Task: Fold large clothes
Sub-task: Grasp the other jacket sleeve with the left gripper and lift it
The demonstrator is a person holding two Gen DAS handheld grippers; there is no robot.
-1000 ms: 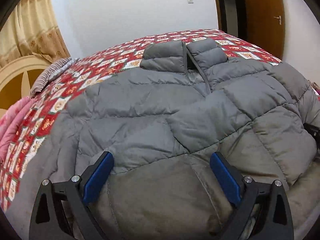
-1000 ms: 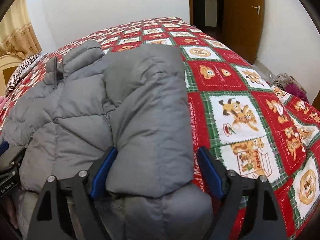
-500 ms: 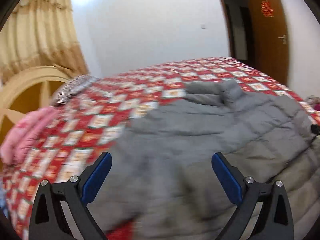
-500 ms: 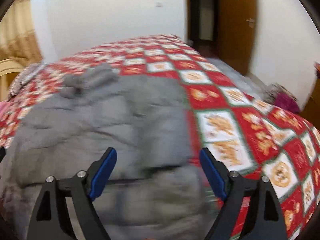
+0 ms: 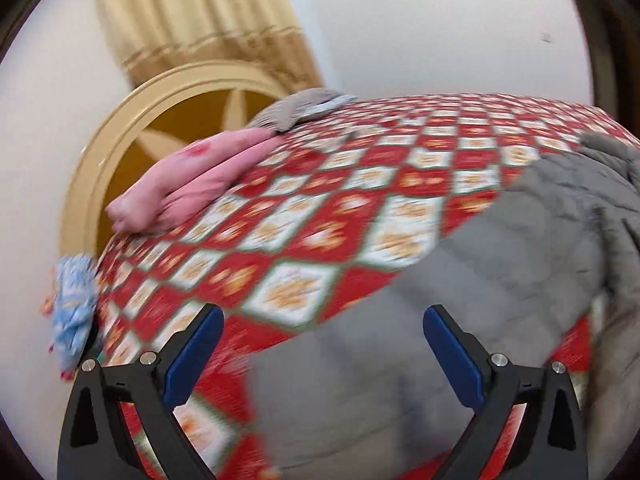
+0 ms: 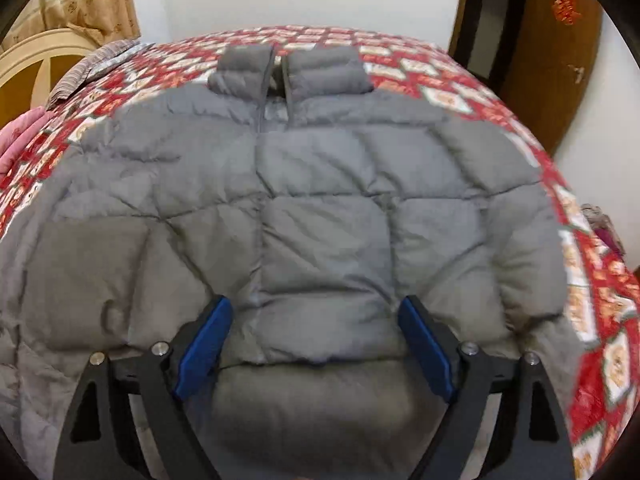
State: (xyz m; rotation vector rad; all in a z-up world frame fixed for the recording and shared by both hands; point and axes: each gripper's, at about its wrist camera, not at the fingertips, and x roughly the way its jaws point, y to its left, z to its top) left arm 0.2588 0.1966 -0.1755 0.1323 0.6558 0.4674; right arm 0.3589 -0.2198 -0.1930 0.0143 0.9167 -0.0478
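right gripper (image 6: 316,344): blue-padded fingers (image 6: 206,346) spread wide, nothing between them, hanging over the lower hem of the grey jacket (image 6: 320,216). its jaws have just been opening a little further; the sleeve that lay between them a second ago is no longer there, and the view now sits square over the jacket's middle instead of its right edge.

left gripper (image 5: 320,356): fingers (image 5: 194,356) apart, nothing clamped. below them a grey sleeve or hem edge of the jacket (image 5: 480,300), blurred. a second ago this view was centred on the jacket front; now it has swung toward the left side of the bed (image 5: 320,216), and the jacket fills only the right and bottom of the picture.

jacket: flat on the bed, front up, zip (image 6: 262,92) running up the middle, collar (image 6: 292,68) at the far end, sleeves folded in over the sides.

further out, left view: blue cloth (image 5: 74,312) at the bed's edge, pink bundle (image 5: 192,184), striped cloth (image 5: 300,108), rounded headboard (image 5: 160,120), curtain (image 5: 200,12).

far right, right view: brown door (image 6: 556,60) with a red paper character (image 6: 566,8), too blurred to read. no other writing or brand legible.
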